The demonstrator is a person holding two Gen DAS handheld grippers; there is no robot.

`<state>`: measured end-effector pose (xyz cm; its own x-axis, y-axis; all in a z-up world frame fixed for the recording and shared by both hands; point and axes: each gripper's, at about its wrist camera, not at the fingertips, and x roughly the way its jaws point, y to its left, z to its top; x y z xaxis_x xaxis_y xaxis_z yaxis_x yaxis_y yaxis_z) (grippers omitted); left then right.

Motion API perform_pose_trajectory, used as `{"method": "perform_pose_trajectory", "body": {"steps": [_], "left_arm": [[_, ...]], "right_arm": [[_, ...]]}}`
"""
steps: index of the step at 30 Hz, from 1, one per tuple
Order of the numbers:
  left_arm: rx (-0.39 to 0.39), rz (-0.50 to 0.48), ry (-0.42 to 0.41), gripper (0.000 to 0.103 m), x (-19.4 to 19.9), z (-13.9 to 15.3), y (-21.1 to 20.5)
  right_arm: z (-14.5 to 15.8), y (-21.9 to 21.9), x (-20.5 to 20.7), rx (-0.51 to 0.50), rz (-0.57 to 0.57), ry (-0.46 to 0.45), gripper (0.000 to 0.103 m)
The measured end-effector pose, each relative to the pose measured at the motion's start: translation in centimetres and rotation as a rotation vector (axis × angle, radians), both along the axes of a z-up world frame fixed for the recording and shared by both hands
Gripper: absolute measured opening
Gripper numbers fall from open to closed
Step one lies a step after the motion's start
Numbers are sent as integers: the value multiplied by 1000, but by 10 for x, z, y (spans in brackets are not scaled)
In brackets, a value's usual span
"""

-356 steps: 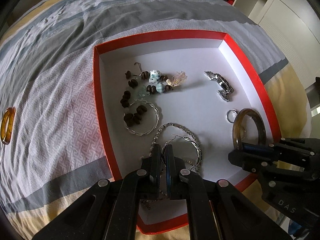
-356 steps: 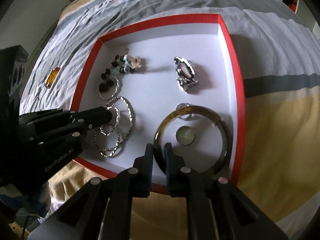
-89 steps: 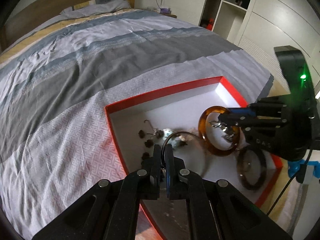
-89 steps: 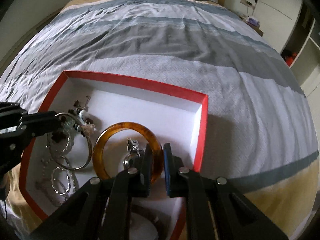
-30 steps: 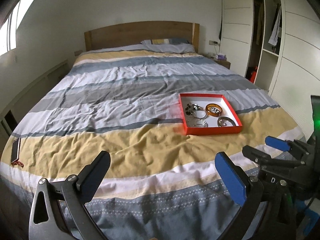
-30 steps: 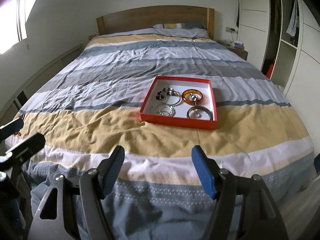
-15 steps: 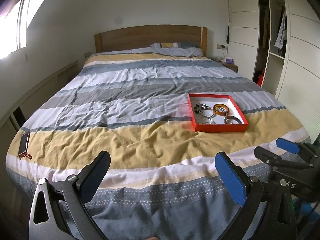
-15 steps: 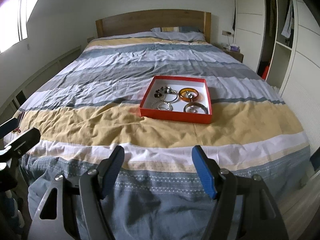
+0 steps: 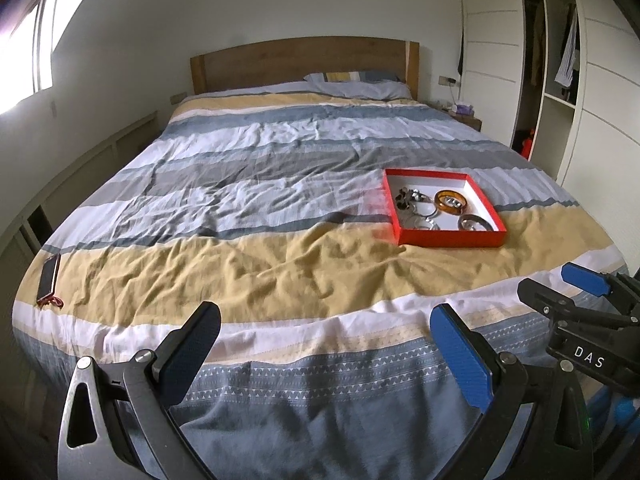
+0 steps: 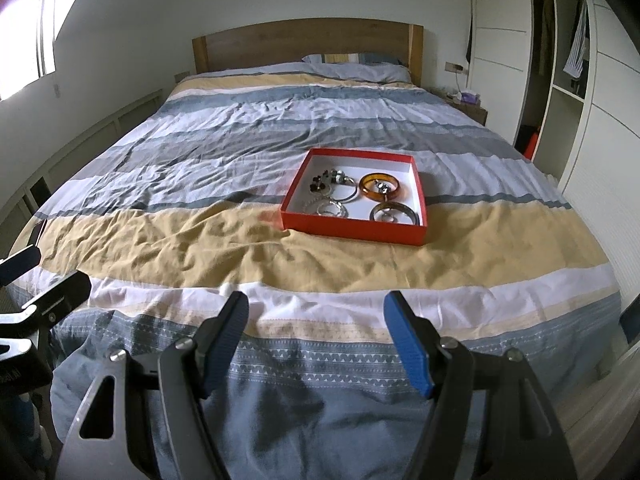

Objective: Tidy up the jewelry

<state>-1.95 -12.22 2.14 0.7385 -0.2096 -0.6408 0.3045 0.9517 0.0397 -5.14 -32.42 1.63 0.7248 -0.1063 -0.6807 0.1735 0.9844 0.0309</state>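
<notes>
Our left gripper [image 9: 326, 346] and right gripper [image 10: 316, 332] gape wide, holding nothing. The red jewelry box [image 10: 352, 232] lies far ahead on the bedspread [image 10: 200, 240], well apart, nearer our right gripper.

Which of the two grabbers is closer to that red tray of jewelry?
Right, slightly. The right gripper faces the red tray almost head-on; the left gripper sits off to the tray's left. Both are open, back past the bed's foot.
</notes>
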Motion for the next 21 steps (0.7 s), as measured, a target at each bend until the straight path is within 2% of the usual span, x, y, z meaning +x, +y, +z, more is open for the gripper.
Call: {"method": "perform_pose_trajectory", "body": {"steps": [21], "left_arm": [[15, 17, 59, 102, 10, -20, 4]], "right_arm": [[-22, -2, 8, 4, -7, 38, 69]]}}
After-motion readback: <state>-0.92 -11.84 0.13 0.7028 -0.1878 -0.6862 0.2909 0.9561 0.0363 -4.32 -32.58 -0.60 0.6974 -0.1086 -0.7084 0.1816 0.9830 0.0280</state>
